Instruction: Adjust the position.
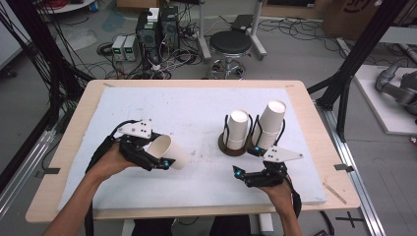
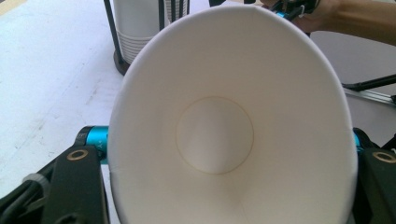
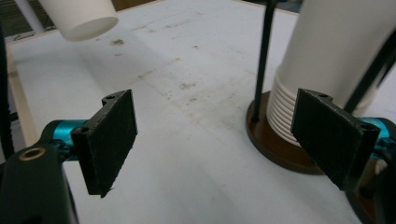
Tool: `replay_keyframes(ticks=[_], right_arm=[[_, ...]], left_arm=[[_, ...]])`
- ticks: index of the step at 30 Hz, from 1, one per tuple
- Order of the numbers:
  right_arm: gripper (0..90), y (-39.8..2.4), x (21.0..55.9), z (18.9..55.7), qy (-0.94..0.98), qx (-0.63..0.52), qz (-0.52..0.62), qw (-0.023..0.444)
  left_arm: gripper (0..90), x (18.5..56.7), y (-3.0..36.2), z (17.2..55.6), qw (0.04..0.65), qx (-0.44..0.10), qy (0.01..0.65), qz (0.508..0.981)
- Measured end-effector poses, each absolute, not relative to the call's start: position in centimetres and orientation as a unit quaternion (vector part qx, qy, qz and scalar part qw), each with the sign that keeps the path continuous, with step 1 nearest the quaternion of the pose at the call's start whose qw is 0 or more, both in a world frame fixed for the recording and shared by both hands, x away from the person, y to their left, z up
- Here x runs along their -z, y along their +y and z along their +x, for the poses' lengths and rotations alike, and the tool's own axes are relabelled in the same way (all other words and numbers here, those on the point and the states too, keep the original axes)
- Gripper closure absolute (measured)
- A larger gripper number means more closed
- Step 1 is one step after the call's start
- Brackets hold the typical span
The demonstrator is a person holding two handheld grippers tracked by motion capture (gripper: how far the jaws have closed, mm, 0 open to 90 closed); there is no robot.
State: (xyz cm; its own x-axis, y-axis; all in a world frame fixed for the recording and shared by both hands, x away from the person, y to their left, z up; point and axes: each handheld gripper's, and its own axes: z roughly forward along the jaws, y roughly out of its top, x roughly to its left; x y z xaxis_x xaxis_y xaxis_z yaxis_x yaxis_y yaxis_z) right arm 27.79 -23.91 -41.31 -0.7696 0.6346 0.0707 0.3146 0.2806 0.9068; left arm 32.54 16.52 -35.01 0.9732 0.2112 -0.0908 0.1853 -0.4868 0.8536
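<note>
my left gripper (image 1: 158, 158) is clamped on a single white paper cup (image 1: 169, 151), one jaw on either side of its wall. the cup lies tilted on its side above the white board (image 1: 196, 105), its mouth turned back toward my hand. in the left gripper view i look straight into that cup (image 2: 224, 140), down to the round bottom, with the black jaws pressing against its left and right sides near the rim.

my right gripper (image 1: 244, 161) sits near the front right of the board, just in front of the cup holder (image 1: 231, 146). its jaws stand wide apart with nothing between them; in the right gripper view the two black pads (image 3: 109, 140) frame bare board, and the right-hand one lies in front of the ribbed rims at the foot of a stack.

the holder is a dark round base with thin black upright rods. it carries one stack of white cups (image 1: 237, 129), and a second stack (image 1: 270, 124) stands just to its right, leaning a little. the held cup is well apart from both stacks, off to their left. in the right gripper view its bottom end (image 3: 79, 16) shows at the upper left.
</note>
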Motion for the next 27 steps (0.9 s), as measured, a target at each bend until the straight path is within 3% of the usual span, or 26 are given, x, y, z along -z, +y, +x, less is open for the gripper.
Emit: replay_keyframes(ticks=[27], right_arm=[[15.0,-26.2,42.8,28.2,0.754,-0.521,0.359,0.174]], left_arm=[[30.1,35.4,16.5,33.0,0.480,-0.016,0.122,0.869]])
